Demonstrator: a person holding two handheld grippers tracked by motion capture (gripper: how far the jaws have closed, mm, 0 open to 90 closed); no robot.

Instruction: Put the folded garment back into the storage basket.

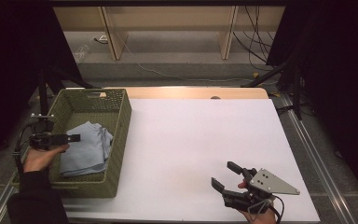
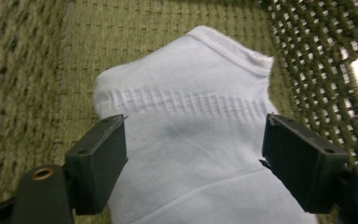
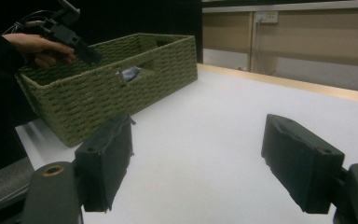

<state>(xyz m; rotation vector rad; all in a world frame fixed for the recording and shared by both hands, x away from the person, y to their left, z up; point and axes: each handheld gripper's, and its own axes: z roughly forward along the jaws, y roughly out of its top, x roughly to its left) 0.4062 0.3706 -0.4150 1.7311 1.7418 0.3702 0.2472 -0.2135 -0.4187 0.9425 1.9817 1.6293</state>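
High view shows my left gripper (image 1: 74,138) spread above the pale blue folded sock (image 1: 87,148) in the woven green basket (image 1: 121,140); I'd lift straight up, clear of the fabric.

High view: above table's near edge, facing forward and down.
Left gripper view: close over basket (image 2: 23,93) floor.
Right gripper view: low over table (image 3: 223,140), probably near level.
Shared: basket.

Dim room w/ dark edges, table (image 1: 205,140) lit bright from above; close gripper views slightly soft.
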